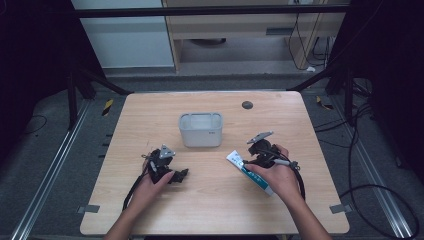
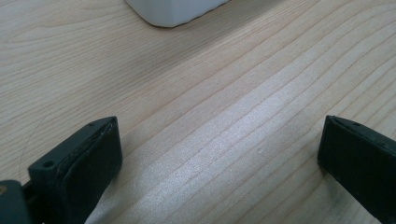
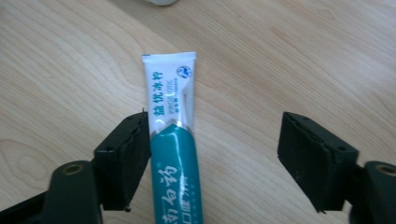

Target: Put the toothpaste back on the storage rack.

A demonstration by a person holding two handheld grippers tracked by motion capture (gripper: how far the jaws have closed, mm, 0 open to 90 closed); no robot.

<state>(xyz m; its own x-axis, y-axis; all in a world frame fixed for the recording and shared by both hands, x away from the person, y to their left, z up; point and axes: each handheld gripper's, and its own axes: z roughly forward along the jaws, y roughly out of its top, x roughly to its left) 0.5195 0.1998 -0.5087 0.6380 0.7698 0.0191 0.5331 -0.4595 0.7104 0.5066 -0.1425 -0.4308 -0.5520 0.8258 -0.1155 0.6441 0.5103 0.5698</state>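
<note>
Toothpaste (image 3: pixel 170 154) (white and teal tube) lay flat on the table (image 1: pixel 210 200), right of the grey bin (image 1: pixel 200 129). Right gripper (image 3: pixel 212 158) straddled it, jaws wide, 1 jaw touching the tube. Left gripper (image 2: pixel 219 158) rested wide open over bare wood, holding nothing.

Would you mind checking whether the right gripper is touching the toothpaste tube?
Touching: the right gripper view shows one jaw of the right gripper against the toothpaste tube.

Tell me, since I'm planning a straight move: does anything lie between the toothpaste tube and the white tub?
Nothing visible: bare light wooden table separates the teal-and-white toothpaste tube, between the open right tongs, from the white rectangular plastic tub.
</note>
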